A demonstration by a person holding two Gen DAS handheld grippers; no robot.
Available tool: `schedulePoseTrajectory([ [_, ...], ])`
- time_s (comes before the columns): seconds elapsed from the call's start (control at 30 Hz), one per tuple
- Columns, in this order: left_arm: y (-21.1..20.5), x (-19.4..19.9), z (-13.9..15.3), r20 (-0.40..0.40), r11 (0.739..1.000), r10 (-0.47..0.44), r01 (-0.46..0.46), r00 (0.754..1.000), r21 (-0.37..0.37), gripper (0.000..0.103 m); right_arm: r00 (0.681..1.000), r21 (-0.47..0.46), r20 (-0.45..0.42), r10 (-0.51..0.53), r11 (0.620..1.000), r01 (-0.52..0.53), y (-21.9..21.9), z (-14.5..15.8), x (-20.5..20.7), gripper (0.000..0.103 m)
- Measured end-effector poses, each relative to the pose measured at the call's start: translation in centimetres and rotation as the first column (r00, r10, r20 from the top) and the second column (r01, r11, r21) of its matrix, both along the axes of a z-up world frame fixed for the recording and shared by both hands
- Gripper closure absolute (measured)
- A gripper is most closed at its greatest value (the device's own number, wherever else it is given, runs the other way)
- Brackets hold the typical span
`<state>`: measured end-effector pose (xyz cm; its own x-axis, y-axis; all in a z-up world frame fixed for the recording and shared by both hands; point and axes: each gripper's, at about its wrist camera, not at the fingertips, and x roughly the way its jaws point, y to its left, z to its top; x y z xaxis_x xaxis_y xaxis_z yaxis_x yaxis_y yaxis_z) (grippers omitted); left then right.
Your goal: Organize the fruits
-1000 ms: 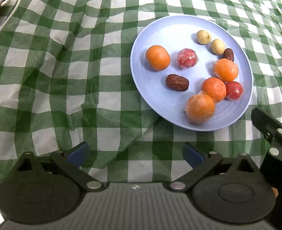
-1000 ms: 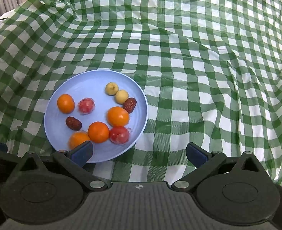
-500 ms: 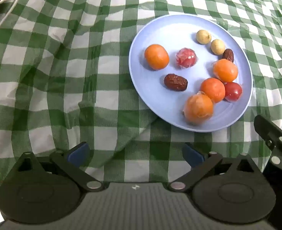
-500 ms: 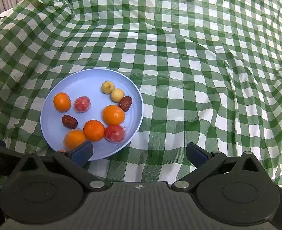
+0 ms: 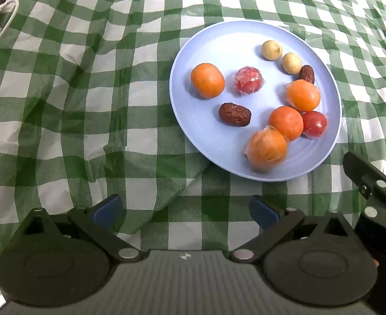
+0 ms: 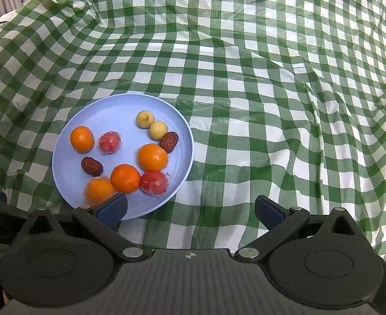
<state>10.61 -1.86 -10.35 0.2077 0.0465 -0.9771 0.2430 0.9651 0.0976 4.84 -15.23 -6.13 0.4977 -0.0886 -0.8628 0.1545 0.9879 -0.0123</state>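
Observation:
A light blue plate (image 5: 208,141) (image 6: 119,105) lies on the green checked cloth and holds several fruits: oranges such as one at its left (image 5: 207,84) (image 6: 82,139), two wrapped red tomatoes (image 5: 247,80) (image 6: 153,182), two brown dates (image 5: 234,117) (image 6: 91,166) and two pale yellow longans (image 5: 271,50) (image 6: 145,118). My left gripper (image 5: 185,211) is open over bare cloth, near and left of the plate. My right gripper (image 6: 191,211) is open too, its left finger over the plate's near rim. Neither holds anything.
The wrinkled green and white tablecloth (image 6: 271,78) covers the whole surface and rises in folds at the back left. A white cable (image 5: 1,26) lies at the far left edge. The right gripper's black body (image 5: 371,197) shows at the right of the left wrist view.
Both views have shifted only slightly; in the right wrist view the plate has drifted a little and its near rim now sits under the left finger. No fruit has moved on the plate.

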Motion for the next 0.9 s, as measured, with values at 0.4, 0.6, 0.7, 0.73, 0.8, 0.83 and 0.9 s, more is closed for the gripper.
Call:
schedulePoseTrajectory([
  [0.4, 0.0, 0.2, -0.1, -0.002, 1.000, -0.001, 0.001, 1.000, -0.001, 0.000, 1.000, -0.012, -0.002, -0.005, 1.000, 0.005, -0.2, -0.1, 0.4, 0.001],
  [0.6, 0.2, 0.0, 0.2, 0.009, 1.000, 0.006, -0.006, 1.000, 0.004, 0.000, 1.000, -0.012, -0.002, -0.006, 1.000, 0.005, -0.1, 0.1, 0.2, 0.001],
  [0.7, 0.2, -0.2, 0.5, 0.010, 1.000, 0.010, -0.010, 1.000, 0.002, 0.000, 1.000, -0.014, 0.001, -0.005, 1.000, 0.005, 0.0, 0.3, 0.1, 0.001],
  [0.73, 0.2, -0.2, 0.6, 0.011, 1.000, 0.010, -0.010, 1.000, 0.000, 0.000, 1.000, -0.014, 0.003, -0.005, 1.000, 0.005, 0.0, 0.3, 0.0, 0.001],
  [0.8, 0.2, -0.3, 0.8, 0.018, 1.000, 0.008, -0.008, 1.000, 0.000, 0.000, 1.000, -0.017, 0.005, -0.008, 1.000, 0.008, 0.1, 0.5, 0.0, 0.001],
  [0.83, 0.2, -0.4, 0.9, 0.020, 1.000, 0.008, -0.008, 1.000, 0.001, 0.000, 1.000, -0.020, 0.008, -0.010, 1.000, 0.010, 0.1, 0.6, -0.1, 0.001],
  [0.9, 0.1, -0.5, 1.0, 0.021, 1.000, 0.010, -0.010, 1.000, -0.002, 0.000, 1.000, -0.023, 0.016, -0.011, 1.000, 0.012, 0.1, 0.7, -0.2, 0.001],
])
